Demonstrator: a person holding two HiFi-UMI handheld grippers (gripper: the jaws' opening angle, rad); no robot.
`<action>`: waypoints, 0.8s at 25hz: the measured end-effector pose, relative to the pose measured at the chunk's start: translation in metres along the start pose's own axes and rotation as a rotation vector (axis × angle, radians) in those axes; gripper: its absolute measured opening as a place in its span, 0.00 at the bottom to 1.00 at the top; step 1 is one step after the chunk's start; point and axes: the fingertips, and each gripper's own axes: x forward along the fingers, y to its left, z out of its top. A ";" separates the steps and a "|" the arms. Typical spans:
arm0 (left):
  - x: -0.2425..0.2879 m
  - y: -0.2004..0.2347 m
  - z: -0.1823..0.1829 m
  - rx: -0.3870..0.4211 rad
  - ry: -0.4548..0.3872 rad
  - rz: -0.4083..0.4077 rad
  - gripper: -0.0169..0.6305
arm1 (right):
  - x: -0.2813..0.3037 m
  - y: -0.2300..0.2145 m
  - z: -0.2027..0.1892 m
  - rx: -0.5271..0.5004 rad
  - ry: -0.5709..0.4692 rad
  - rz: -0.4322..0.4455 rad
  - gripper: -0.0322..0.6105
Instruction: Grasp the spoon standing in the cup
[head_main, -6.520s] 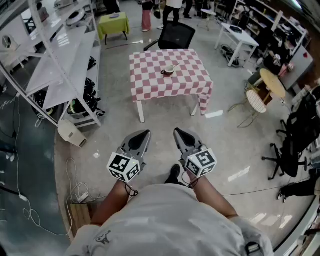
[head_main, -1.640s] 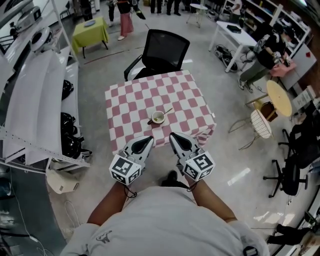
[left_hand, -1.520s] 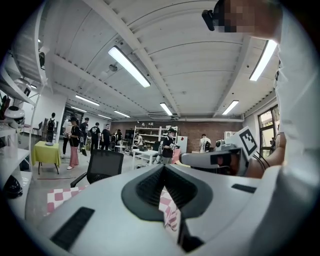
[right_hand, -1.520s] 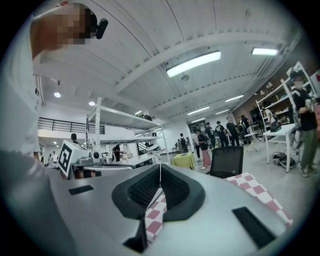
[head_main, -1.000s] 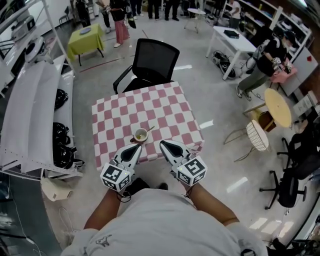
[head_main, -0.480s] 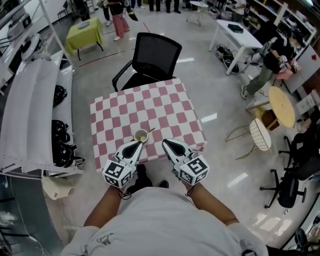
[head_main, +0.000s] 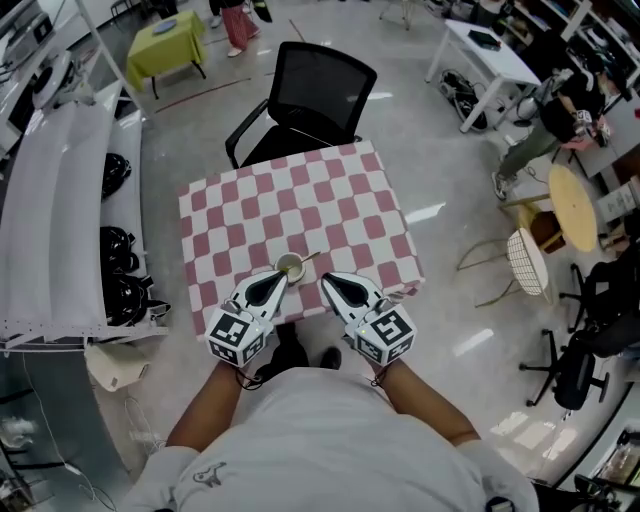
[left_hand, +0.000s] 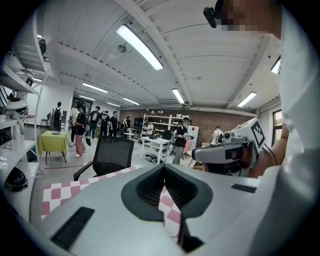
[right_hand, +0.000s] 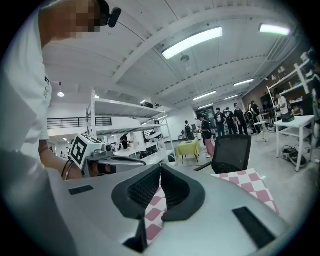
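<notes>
A small pale cup (head_main: 290, 266) stands near the front edge of a table with a pink-and-white checked cloth (head_main: 300, 200). A spoon (head_main: 307, 259) leans in it, its handle pointing up and right. My left gripper (head_main: 277, 277) is shut, its tip just short of the cup on the near left. My right gripper (head_main: 326, 279) is shut too, its tip just right of the cup. Both are empty. In the left gripper view the left gripper (left_hand: 164, 167) has its jaws closed together and hides the cup. The right gripper (right_hand: 160, 169) does the same in its own view.
A black office chair (head_main: 318, 88) stands at the table's far side. White shelving (head_main: 60, 200) runs along the left. A yellow-green table (head_main: 165, 40), a white table (head_main: 490, 55), a round table (head_main: 570, 205) and a wire chair (head_main: 525, 262) stand around, with several people at the back.
The person has walked up to the checked table; the cup, once far ahead, now sits right at the gripper tips. Both grippers stayed shut and side by side.
</notes>
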 end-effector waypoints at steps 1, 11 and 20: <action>0.003 0.005 -0.001 -0.003 0.005 -0.001 0.04 | 0.005 -0.003 -0.002 0.001 0.005 0.000 0.10; 0.020 0.042 -0.024 -0.051 0.054 -0.002 0.04 | 0.034 -0.037 -0.031 0.058 0.057 -0.052 0.10; 0.038 0.067 -0.051 -0.086 0.102 -0.025 0.04 | 0.052 -0.065 -0.061 0.107 0.109 -0.095 0.11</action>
